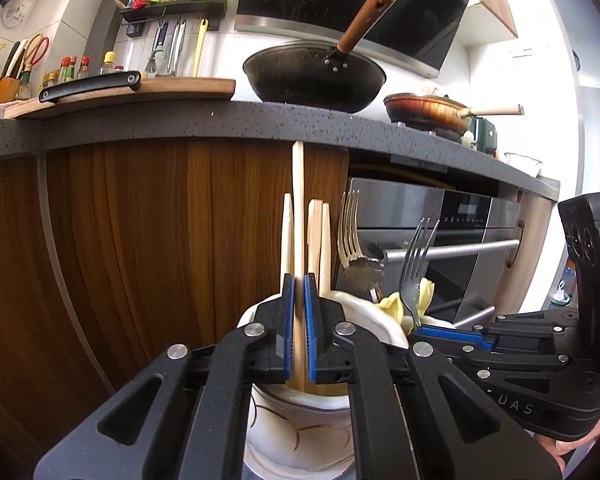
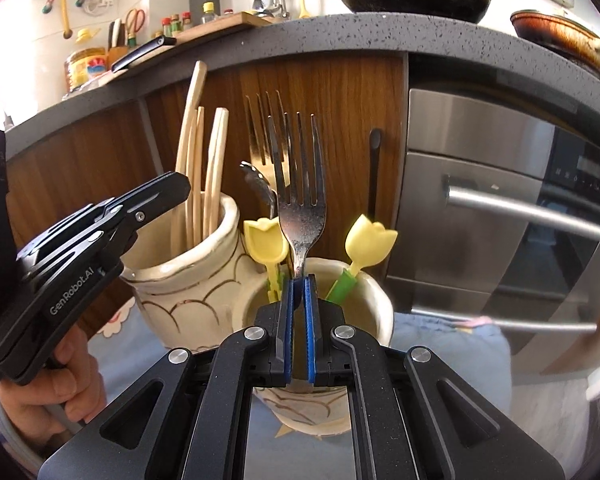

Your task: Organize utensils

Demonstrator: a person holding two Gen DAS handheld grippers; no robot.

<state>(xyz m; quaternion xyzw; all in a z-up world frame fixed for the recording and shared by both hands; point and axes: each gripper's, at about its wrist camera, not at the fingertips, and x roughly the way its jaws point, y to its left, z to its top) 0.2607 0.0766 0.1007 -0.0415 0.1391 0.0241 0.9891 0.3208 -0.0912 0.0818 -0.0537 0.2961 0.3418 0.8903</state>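
Note:
In the left wrist view my left gripper [image 1: 299,280] is shut on a tall wooden chopstick [image 1: 299,208]. It holds the chopstick upright in a cream ceramic holder [image 1: 300,432] among other chopsticks [image 1: 320,240]. To its right, my right gripper [image 1: 418,330] grips a steel fork [image 1: 414,264]. In the right wrist view my right gripper [image 2: 299,282] is shut on that fork [image 2: 300,184] by the handle. The tines point up over a second cream holder [image 2: 368,300] that holds two yellow tulip-shaped utensils [image 2: 266,240]. The left gripper [image 2: 176,186] reaches over the chopstick holder [image 2: 196,276].
A gold fork [image 1: 350,232] stands behind the steel one. Both holders rest on a blue patterned cloth [image 2: 460,352]. Behind them are a wood cabinet [image 1: 140,240], an oven [image 2: 500,200], and a grey counter edge [image 1: 220,124] carrying a wok [image 1: 314,76] and a cutting board [image 1: 140,94].

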